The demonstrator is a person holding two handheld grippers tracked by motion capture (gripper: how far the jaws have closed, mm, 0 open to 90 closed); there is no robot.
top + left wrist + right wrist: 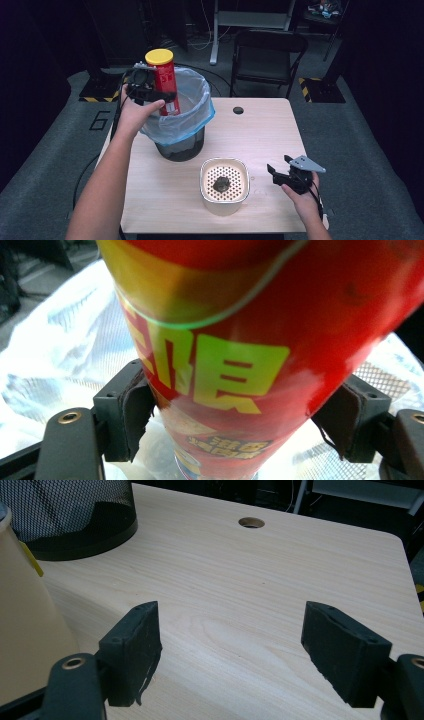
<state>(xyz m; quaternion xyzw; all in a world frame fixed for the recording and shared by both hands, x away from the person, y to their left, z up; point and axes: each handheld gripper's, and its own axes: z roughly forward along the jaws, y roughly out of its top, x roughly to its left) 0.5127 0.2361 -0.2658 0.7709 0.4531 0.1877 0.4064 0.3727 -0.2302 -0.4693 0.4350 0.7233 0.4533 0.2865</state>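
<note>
At the left of the high view, the left gripper (150,92) holds a tall red snack canister (165,82) with a yellow lid, its jaws clamped on the canister's sides. In the left gripper view both pads press against the red wall of the canister (240,355). The canister stands nearly upright, its lower end already inside the mouth of a black mesh bin (181,145) lined with a pale blue bag (197,107), at the back left of the bench (270,130). Nearer the middle sits a cream, slotted container (224,186) with a small dark lump in it. At the right, the right gripper (281,172) rests low over the bench, its jaws (232,655) spread wide and empty. One risk: the canister could catch the loose bag and drag it off the rim, or tip the light bin if released against its side.
</note>
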